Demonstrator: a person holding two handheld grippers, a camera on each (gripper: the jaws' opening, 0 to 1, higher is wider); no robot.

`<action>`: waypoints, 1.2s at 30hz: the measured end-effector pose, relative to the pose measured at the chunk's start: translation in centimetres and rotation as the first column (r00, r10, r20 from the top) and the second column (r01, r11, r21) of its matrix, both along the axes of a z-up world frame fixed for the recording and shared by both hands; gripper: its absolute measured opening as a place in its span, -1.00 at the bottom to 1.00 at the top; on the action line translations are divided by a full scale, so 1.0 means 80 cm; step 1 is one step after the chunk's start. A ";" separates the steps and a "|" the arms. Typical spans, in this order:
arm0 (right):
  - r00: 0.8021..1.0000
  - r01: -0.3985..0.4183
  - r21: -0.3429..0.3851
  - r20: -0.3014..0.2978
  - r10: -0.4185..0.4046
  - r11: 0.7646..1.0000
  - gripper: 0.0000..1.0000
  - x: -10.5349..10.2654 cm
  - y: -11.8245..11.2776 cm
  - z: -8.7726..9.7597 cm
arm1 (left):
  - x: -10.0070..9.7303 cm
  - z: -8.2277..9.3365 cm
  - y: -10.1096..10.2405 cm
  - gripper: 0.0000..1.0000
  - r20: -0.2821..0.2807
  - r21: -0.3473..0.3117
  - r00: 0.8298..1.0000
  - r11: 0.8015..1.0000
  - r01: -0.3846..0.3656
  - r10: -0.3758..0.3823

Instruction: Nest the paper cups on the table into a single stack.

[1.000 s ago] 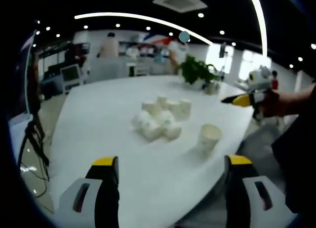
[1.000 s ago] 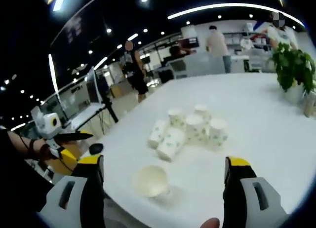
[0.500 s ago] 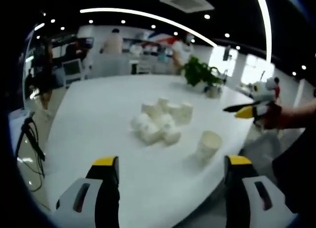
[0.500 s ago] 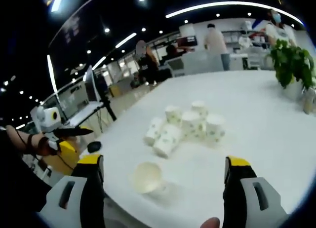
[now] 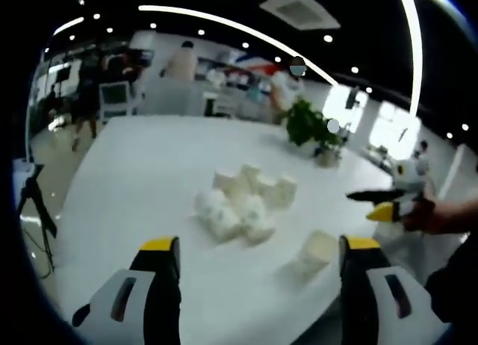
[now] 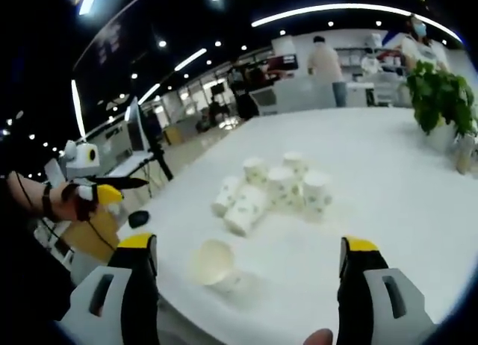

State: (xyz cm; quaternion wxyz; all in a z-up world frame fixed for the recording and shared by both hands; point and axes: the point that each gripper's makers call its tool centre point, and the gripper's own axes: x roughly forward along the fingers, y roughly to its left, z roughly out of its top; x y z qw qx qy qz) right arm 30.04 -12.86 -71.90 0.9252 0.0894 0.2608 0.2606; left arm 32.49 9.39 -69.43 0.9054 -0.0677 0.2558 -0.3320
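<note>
Cups: white patterned paper cups [image 6: 272, 192] cluster mid-tabletop, some tipped, unstacked.
Lone cup: a single white paper cup [image 6: 211, 264] lies nearer, likely first pick.
Tabletop: white tabletop [image 6: 388, 181].
Left hand-held gripper [image 5: 254, 285]: released, empty.
Right hand-held gripper [image 6: 246, 285]: released, empty, facing the cups.

Both hand-held grippers [image 5: 254, 266] [image 6: 246, 266] open, empty.

Open office with dark ceiling [image 6: 149, 16], strip lights [image 5: 224, 24], bright windows [image 5: 392, 128].

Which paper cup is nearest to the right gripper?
The lone cup lying on its side, its mouth turned toward the right gripper. It sits apart from the cluster, which is farther across the table.
</note>
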 end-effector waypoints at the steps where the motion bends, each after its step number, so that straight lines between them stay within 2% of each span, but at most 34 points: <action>1: 1.000 0.003 0.004 -0.003 -0.003 1.000 1.00 0.000 -0.001 -0.002 | 0.005 -0.001 -0.002 0.72 -0.005 0.008 1.000 1.000 -0.001 0.001; 4: 1.000 -0.004 0.007 -0.009 0.004 1.000 1.00 -0.002 -0.001 -0.005 | 0.022 -0.001 -0.002 0.71 -0.008 0.015 1.000 1.000 -0.011 0.011; 7: 1.000 -0.015 0.004 -0.009 0.015 1.000 1.00 -0.002 -0.001 -0.003 | 0.037 -0.009 -0.001 0.71 -0.013 0.055 1.000 0.998 0.007 -0.007; 12: 1.000 -0.029 0.004 -0.011 0.029 1.000 1.00 -0.001 -0.006 -0.005 | 0.065 -0.010 -0.001 0.71 -0.030 0.035 1.000 0.999 -0.001 0.002; 18: 0.999 -0.025 0.009 -0.024 0.026 1.000 0.99 0.001 -0.012 -0.011 | 0.088 -0.022 -0.008 0.71 -0.041 0.077 0.999 0.997 0.031 -0.028; 20: 0.999 -0.029 0.009 -0.038 0.030 1.000 0.98 -0.001 -0.011 -0.015 | 0.090 -0.025 -0.015 0.72 -0.051 0.079 0.997 0.995 0.069 -0.065; 25: 0.997 -0.058 0.001 -0.055 0.058 0.998 0.97 -0.005 -0.005 -0.023 | 0.103 -0.036 -0.016 0.71 -0.047 0.186 0.985 0.967 0.173 -0.167; 31: 0.996 -0.064 0.027 -0.065 0.065 0.998 0.97 -0.003 0.000 -0.025 | 0.123 -0.031 -0.016 0.72 -0.036 0.192 0.981 0.962 0.195 -0.192; 36: 0.994 -0.082 0.021 -0.070 0.084 0.996 0.96 -0.001 0.001 -0.028 | 0.134 -0.035 -0.015 0.72 -0.044 0.229 0.972 0.945 0.233 -0.229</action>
